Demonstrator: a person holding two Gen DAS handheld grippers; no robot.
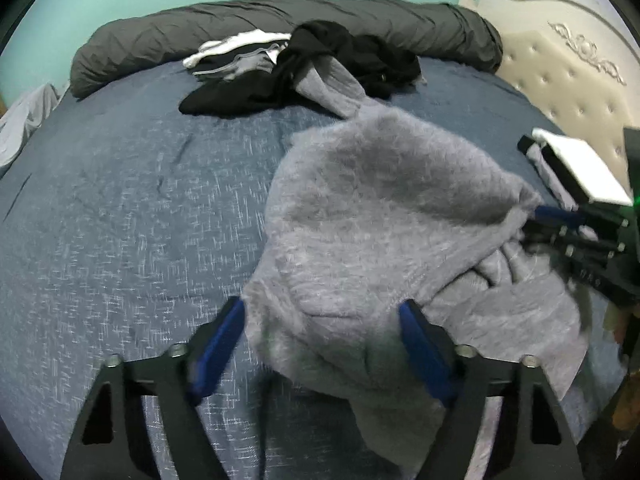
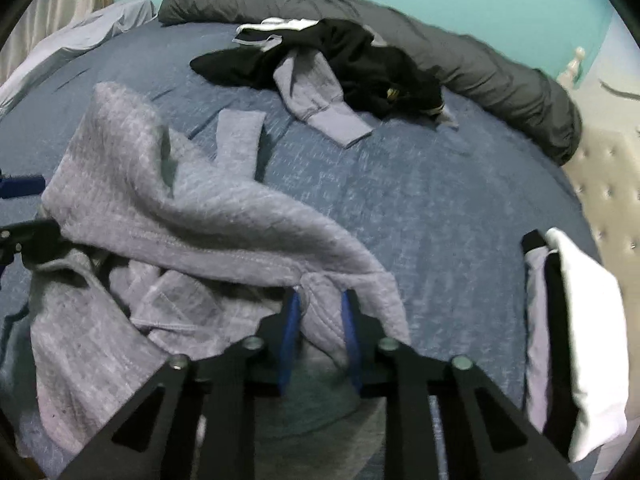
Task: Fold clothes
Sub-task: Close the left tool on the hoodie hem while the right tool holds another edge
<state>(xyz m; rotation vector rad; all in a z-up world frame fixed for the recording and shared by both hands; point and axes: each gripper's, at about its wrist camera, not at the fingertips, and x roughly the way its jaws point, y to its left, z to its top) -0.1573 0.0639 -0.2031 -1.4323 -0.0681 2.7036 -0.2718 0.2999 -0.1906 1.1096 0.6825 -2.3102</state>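
Note:
A grey fleecy sweatshirt (image 1: pixel 360 208) lies bunched on the blue bedspread (image 1: pixel 120 208). My left gripper (image 1: pixel 323 305) stands wide around a hump of it. The blue pads flank the cloth and I see no pinch. In the right wrist view the sweatshirt (image 2: pixel 180 216) spreads to the left, with one sleeve (image 2: pixel 240 136) pointing away. My right gripper (image 2: pixel 321 296) has its pads close together, with a fold of the sweatshirt's edge clamped between them. The left wrist view shows the right gripper (image 1: pixel 538 216) holding that edge slightly raised.
A pile of black and grey clothes (image 1: pixel 320 64) lies on the far side of the bed, in front of a rolled dark grey duvet (image 1: pixel 280 16). A folded stack in white, black and grey (image 2: pixel 572 340) sits at the right, near the tufted headboard (image 1: pixel 560 80).

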